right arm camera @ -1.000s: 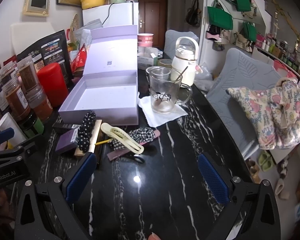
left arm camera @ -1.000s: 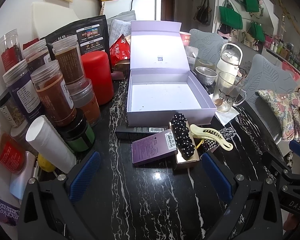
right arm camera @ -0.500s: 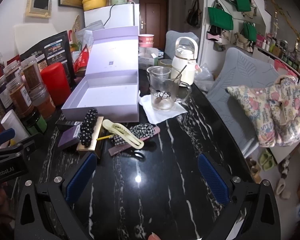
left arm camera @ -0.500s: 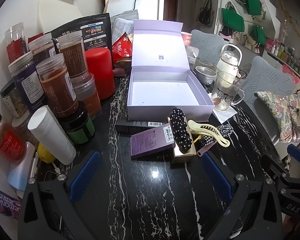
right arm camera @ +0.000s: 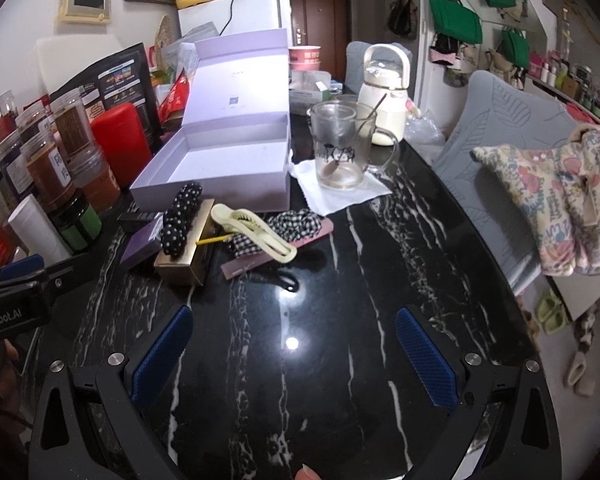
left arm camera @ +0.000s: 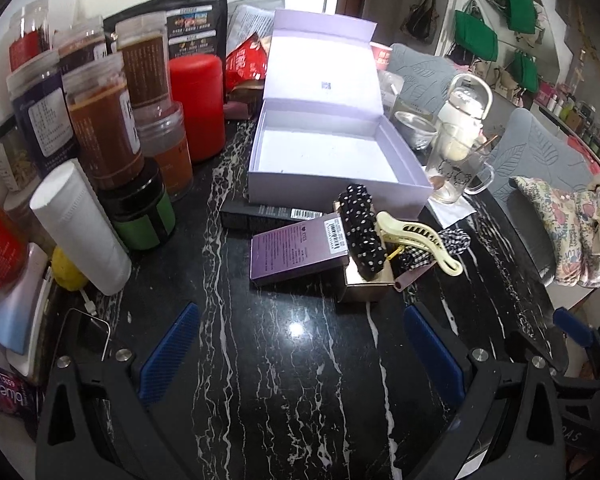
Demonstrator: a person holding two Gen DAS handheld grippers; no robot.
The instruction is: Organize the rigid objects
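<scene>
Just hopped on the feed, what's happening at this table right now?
A person holds two grippers, and both the left gripper and the right gripper hang open over the black marble table, holding nothing. Ahead sits an open, empty lavender box. In front of it lies a small pile: a purple box, a polka-dot hair clip on a gold box, and a cream claw clip. Nothing is packed yet.

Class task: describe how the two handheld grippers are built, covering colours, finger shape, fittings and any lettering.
Both the left gripper and right gripper have black triangular-cutout fingers, ridged blue pads and silver screws. The right view shows white "enRobot.AI" lettering on the left gripper.
</scene>
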